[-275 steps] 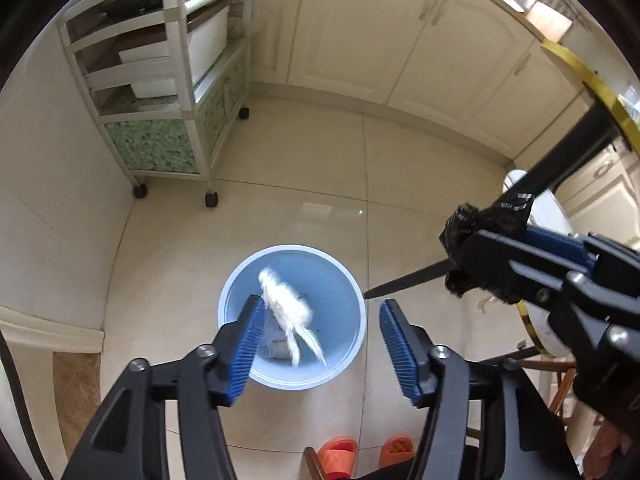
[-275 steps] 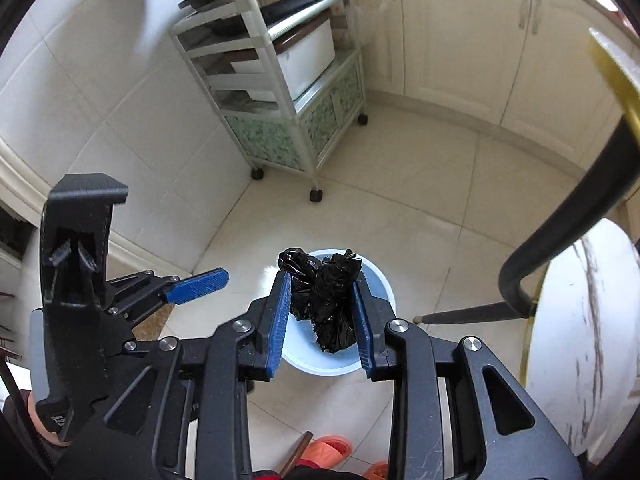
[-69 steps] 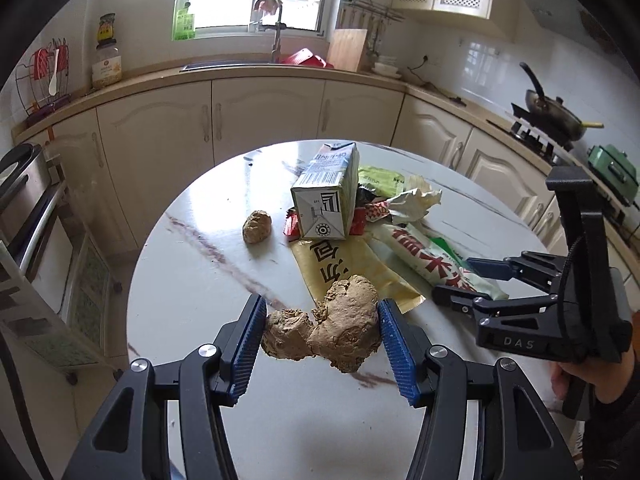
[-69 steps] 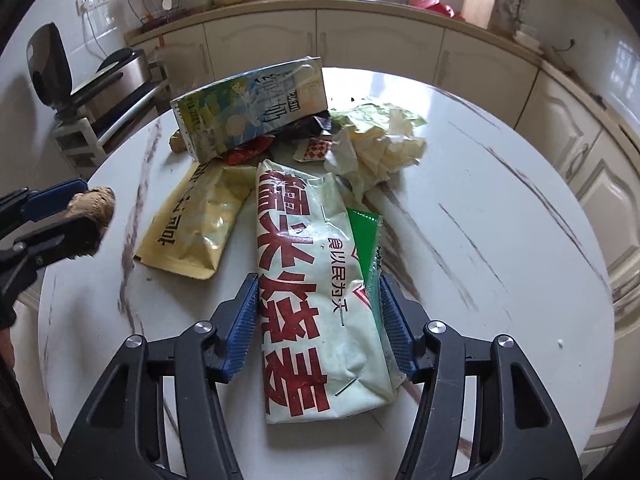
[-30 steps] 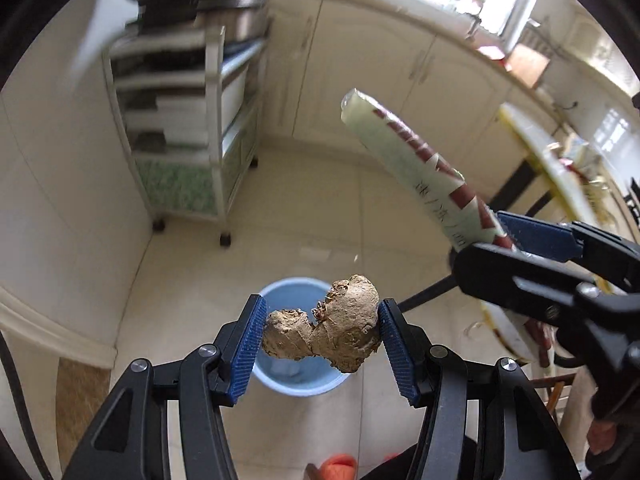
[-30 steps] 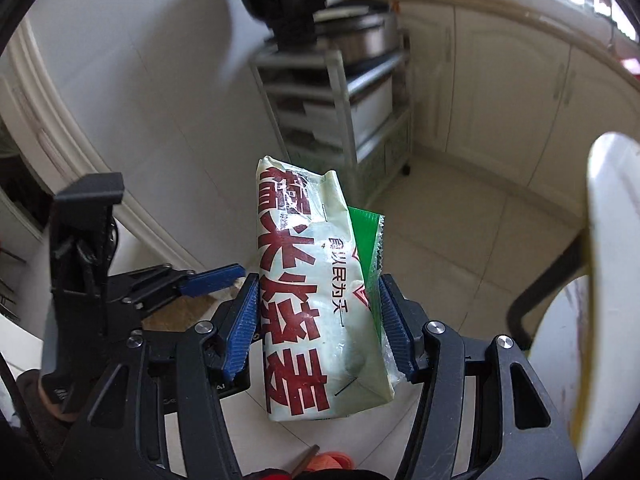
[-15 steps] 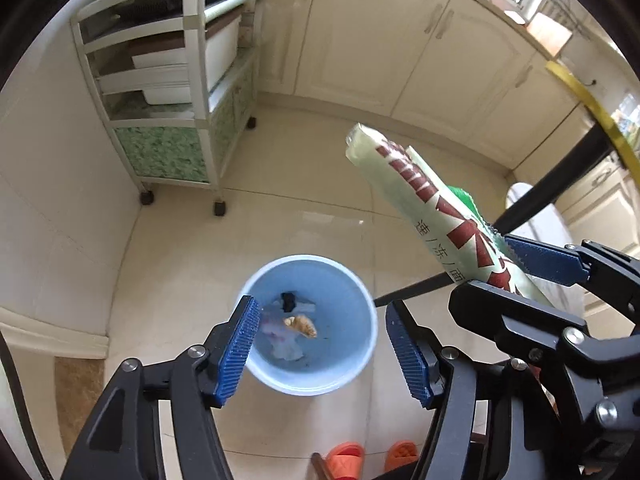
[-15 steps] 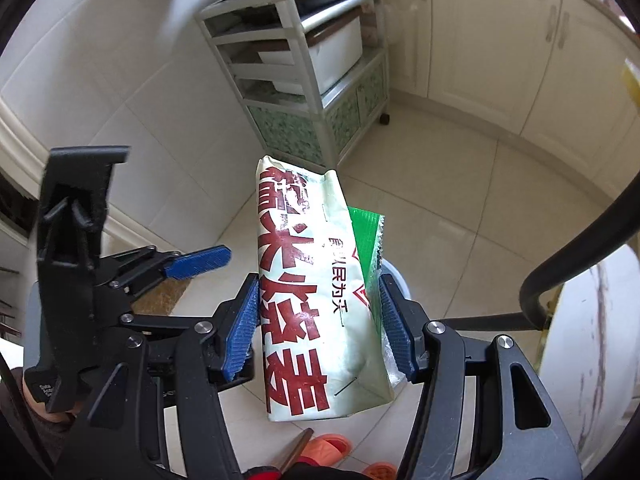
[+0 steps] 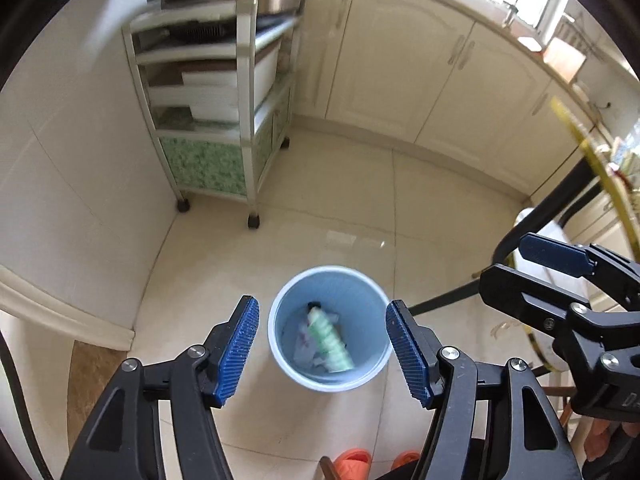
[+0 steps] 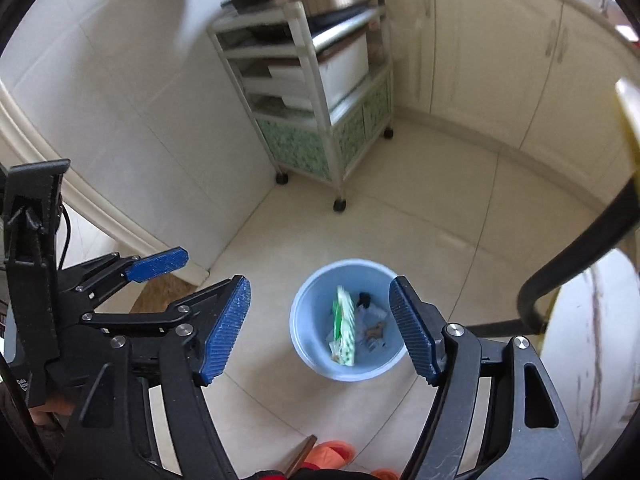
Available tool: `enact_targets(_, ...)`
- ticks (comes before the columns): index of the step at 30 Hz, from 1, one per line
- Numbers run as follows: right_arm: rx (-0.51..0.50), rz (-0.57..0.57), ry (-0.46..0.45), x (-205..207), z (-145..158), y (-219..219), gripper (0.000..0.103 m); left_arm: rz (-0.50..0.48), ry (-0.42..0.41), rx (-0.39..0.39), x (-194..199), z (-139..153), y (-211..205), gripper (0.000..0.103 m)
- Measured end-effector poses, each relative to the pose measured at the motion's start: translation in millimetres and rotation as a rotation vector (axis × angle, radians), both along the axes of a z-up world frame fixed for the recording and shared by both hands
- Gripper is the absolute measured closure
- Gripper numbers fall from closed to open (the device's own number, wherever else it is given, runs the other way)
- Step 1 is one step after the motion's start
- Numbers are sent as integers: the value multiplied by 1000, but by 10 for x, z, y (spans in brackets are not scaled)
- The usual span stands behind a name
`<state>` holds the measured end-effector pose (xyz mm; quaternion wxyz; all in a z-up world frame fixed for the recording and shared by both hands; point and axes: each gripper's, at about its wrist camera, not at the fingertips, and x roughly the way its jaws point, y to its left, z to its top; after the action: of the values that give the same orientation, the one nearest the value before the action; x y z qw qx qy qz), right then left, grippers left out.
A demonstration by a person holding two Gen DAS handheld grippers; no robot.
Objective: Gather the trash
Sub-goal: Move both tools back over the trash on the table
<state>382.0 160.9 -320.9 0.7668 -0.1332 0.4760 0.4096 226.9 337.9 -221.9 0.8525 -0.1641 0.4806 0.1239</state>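
While we look down the left wrist, our left gripper (image 9: 322, 350) hangs open and empty over the blue bin (image 9: 280, 312); the ginger is gone from it. From the right wrist, our right gripper (image 10: 320, 330) is opening, empty; the noodle packet (image 10: 344, 326), lettering unreadable, lies inside the bin.

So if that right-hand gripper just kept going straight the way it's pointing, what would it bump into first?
Most likely the blue trash bin on the floor, which sits between its opening, empty jaws. The right gripper points down at it and nothing shows in between. It would probably reach the green-and-white wrapper inside, though depth is hard to judge.
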Motion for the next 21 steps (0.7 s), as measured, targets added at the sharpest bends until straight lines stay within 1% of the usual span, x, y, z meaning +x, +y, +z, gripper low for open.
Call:
enact_targets(2,28,-6,-34,-81,192,-74,27,-9,-36,13,-27,177,-99,41)
enact_targets(5,62,-36,-97,-180,473,-226,27,-36,-104,39,-134,413,-239,40)
enact_targets(7,93,-65,-145,-246,691,-390,26,-57,-149,55,-176,602,-372,37)
enact_targets(11,151,-129,-234,-358,1143,-800,22,-129,-252,90,-194,1019,-767,35)
enact_targets(14,187,-192,-288,-372,1438,-1202,17,-213,-309,117,-125,1306,-1151,30)
enact_targets(16,202,-249,-324,-356,1627,-1536,15,-268,-345,130,-38,1438,-1435,27)
enact_targets(18,207,-315,-361,-302,1760,-1864,11,-319,-364,125,88,1481,-1690,27)
enact_targets(21,193,-409,-389,-173,1874,-2360,11,-417,-376,111,388,1534,-2193,26)
